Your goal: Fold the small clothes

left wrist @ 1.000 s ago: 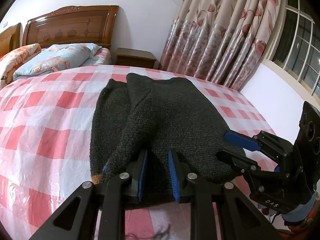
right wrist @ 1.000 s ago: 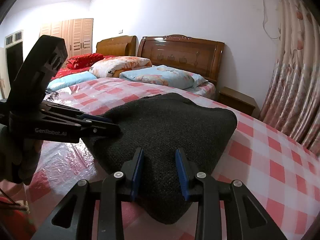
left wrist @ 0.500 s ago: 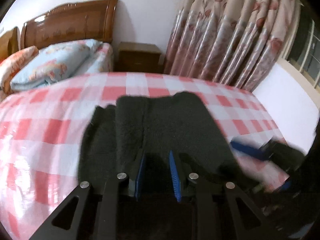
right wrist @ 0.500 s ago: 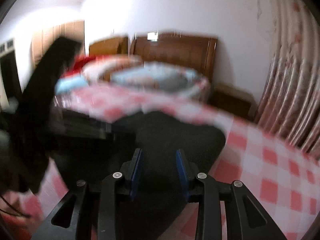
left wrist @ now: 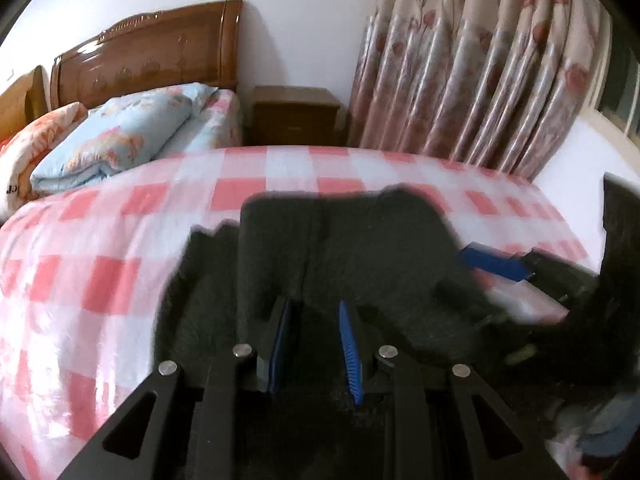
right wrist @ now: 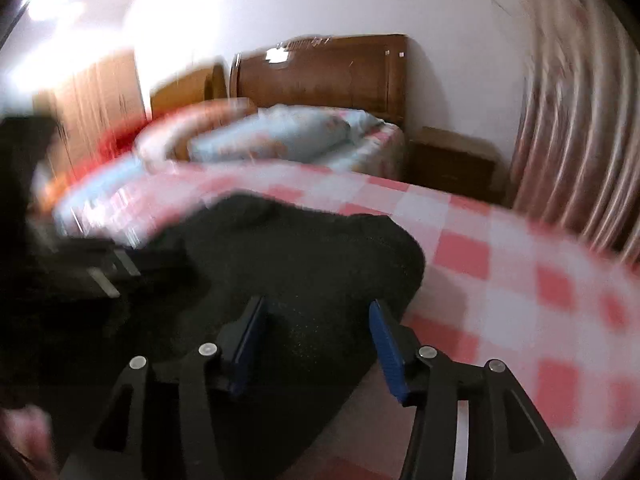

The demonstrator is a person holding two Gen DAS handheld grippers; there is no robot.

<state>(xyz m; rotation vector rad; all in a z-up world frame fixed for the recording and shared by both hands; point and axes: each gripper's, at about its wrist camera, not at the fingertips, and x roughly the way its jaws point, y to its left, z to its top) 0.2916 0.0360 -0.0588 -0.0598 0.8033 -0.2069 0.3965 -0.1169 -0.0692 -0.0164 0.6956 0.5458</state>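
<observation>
A dark knitted garment (left wrist: 340,248) lies partly folded on the pink and white checked bed cover (left wrist: 100,240). My left gripper (left wrist: 316,312) is open, its blue pads low over the garment's near edge. The garment also shows in the right wrist view (right wrist: 304,264), where my right gripper (right wrist: 316,312) is open with its jaws wide over the garment's near right part. The right gripper shows blurred at the right of the left wrist view (left wrist: 496,264). The left gripper is a dark blur at the left of the right wrist view (right wrist: 100,268).
A wooden headboard (left wrist: 152,64) and a light blue folded quilt (left wrist: 116,136) are at the far end. A wooden nightstand (left wrist: 296,116) stands beside floral curtains (left wrist: 480,72). The bed's right edge drops off near the white wall (left wrist: 580,168).
Both grippers have pushed forward and lower onto the garment's near edge. The right gripper's jaws have opened wider. Both views are now motion blurred.
</observation>
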